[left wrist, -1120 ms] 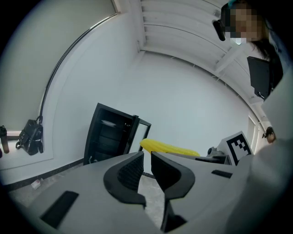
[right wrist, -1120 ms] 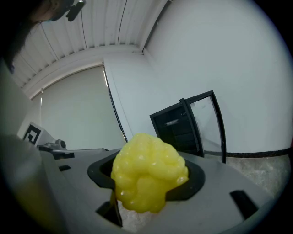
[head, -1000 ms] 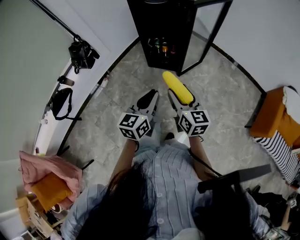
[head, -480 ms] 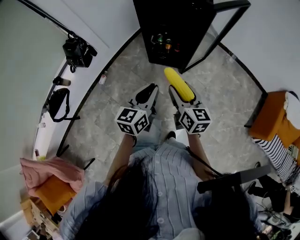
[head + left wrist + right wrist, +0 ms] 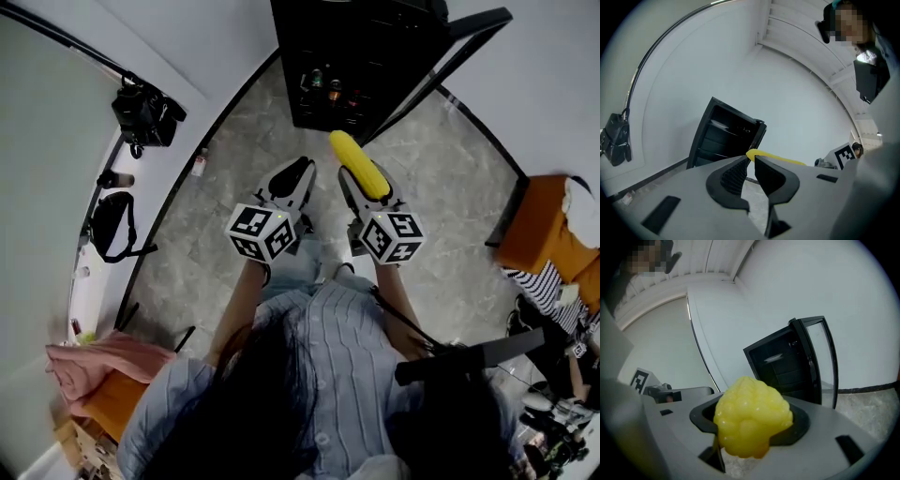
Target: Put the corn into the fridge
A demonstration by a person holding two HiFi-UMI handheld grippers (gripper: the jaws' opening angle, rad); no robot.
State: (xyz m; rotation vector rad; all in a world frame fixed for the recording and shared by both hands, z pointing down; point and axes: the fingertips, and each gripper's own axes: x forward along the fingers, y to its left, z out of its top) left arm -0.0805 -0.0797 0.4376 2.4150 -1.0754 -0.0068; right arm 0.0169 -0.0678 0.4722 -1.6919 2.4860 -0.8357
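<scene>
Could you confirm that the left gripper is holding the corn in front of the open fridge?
Not quite: it is the right gripper that holds the corn, as the right gripper view shows. The left gripper is empty. The fridge is indeed open.

The fridge (image 5: 342, 47) stands ahead of the person, with its door (image 5: 448, 52) swung out to the right and bottles (image 5: 328, 89) on a shelf inside. The left claw (image 5: 296, 172) and right claw (image 5: 366, 187) hang side by side before it, above the floor (image 5: 225, 187). The corn (image 5: 356, 161) lies between the right claw's jaws.
</scene>
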